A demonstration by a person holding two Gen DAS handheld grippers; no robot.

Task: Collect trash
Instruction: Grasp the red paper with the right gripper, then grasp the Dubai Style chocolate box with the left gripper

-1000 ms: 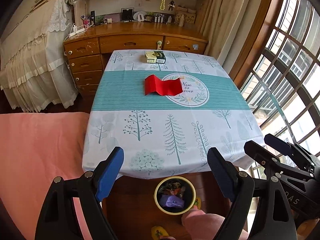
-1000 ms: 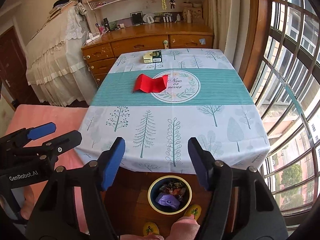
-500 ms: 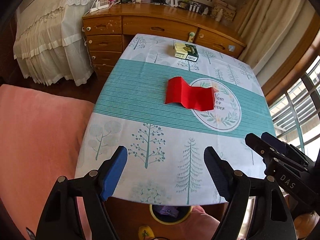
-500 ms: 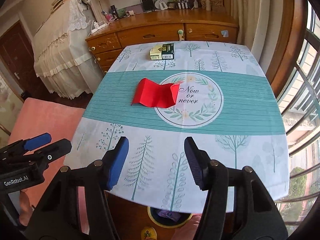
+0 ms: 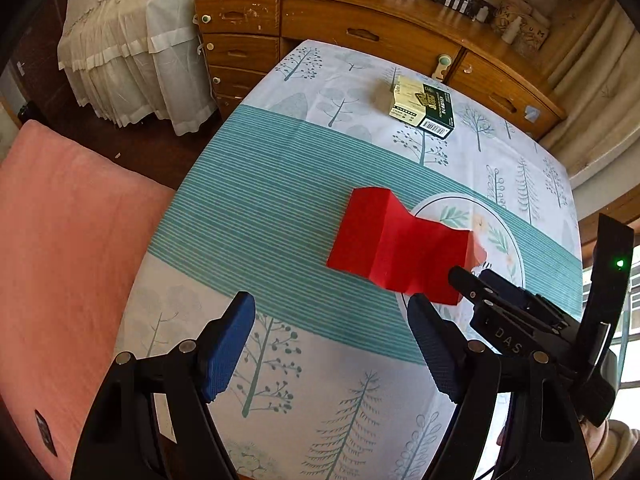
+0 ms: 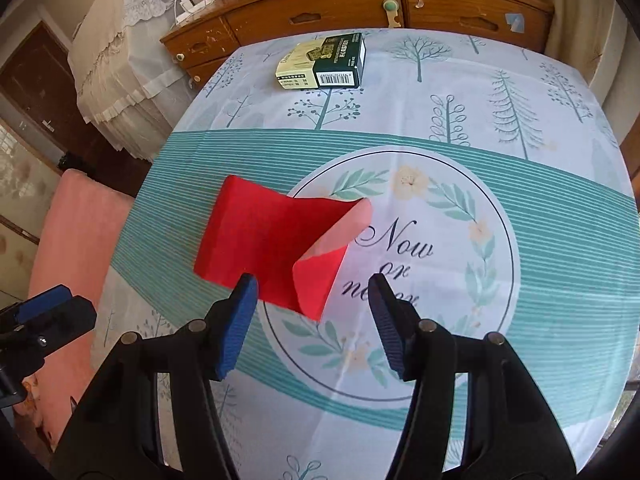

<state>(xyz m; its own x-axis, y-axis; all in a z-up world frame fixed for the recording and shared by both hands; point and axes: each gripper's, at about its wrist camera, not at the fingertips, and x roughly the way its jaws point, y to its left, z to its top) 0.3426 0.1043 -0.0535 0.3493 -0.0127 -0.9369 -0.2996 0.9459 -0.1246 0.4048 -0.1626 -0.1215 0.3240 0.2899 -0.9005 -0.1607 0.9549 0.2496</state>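
A folded red paper (image 5: 396, 248) (image 6: 268, 240) lies on the teal band of the tablecloth (image 5: 256, 216), one end curled up. A green and cream box (image 5: 422, 106) (image 6: 322, 62) sits near the table's far edge. My right gripper (image 6: 312, 292) hovers over the paper's near curled end; its jaws are closing and the pads touch nothing. My left gripper (image 5: 332, 312) stands open above the cloth, just short of the paper, with nothing between its fingers. The right gripper's tips (image 5: 476, 284) show beside the paper in the left wrist view.
A wooden dresser (image 5: 360, 28) (image 6: 360, 4) stands behind the table. A pink cushion (image 5: 60, 240) (image 6: 76, 232) lies to the left. A white lace-covered piece of furniture (image 5: 132, 48) stands at the far left. A window (image 5: 628, 312) is on the right.
Both grippers have swung forward and down from the table's near edge to over its middle. The bin on the floor has left view. The right jaws have narrowed.
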